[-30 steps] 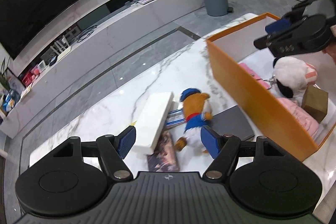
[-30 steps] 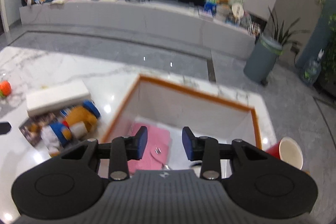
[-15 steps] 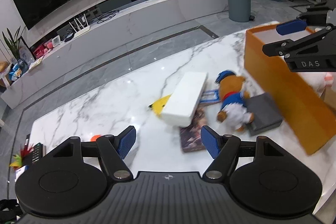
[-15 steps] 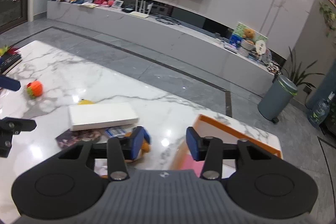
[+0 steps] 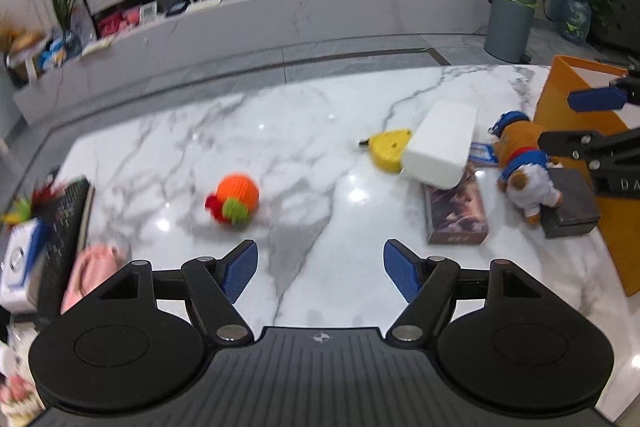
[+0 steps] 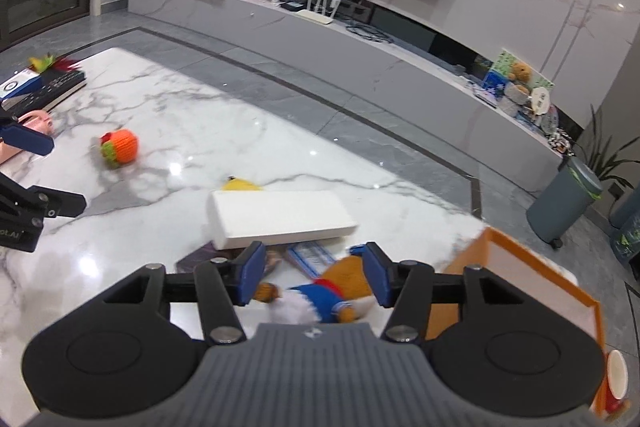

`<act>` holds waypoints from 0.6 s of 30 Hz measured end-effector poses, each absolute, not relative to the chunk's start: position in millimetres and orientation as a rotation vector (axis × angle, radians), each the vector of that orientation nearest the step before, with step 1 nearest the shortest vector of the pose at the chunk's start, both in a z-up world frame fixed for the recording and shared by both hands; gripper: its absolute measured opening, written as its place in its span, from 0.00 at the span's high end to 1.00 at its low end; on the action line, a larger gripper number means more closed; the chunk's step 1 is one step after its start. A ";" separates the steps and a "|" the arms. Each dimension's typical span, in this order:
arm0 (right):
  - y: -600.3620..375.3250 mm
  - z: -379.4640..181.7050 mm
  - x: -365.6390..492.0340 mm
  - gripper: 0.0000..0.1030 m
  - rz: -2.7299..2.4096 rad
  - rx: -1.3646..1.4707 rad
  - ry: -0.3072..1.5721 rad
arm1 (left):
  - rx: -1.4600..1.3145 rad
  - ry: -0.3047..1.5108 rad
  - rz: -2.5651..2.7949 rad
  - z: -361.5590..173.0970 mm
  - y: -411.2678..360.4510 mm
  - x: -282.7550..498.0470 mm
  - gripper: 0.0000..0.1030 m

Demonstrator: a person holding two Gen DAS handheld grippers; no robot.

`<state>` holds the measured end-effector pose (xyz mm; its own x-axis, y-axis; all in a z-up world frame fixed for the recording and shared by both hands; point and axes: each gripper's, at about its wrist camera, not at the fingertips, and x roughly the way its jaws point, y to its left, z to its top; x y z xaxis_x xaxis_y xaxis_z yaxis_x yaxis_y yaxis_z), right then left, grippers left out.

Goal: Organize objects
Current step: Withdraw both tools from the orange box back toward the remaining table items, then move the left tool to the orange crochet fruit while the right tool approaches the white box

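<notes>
Plush and squashy, the bear toy (image 6: 328, 297) lies low in the frame's centre beside the orange box (image 6: 532, 267). Right gripper (image 6: 316, 273) hangs spread over it, empty; left gripper (image 5: 320, 271) is spread too. Probably light, best pinched across its torso.

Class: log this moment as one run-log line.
left gripper: open, empty | right gripper: open, over plush bear | orange box: beside bear | knit ball: on table
</notes>
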<state>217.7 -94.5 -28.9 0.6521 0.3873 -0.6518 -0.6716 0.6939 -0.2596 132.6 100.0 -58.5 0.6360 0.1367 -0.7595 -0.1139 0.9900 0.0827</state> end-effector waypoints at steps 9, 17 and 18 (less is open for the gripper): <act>-58.2 -77.9 216.5 0.41 0.669 -0.522 0.671 | -0.028 0.878 0.176 -85.4 131.8 129.2 0.18; -33.7 -89.3 236.6 0.36 0.677 -0.484 0.669 | -0.142 0.770 0.256 -94.2 163.4 138.8 0.15; -31.1 -89.6 241.1 0.33 0.672 -0.474 0.671 | -0.154 0.755 0.263 -94.9 166.8 140.9 0.15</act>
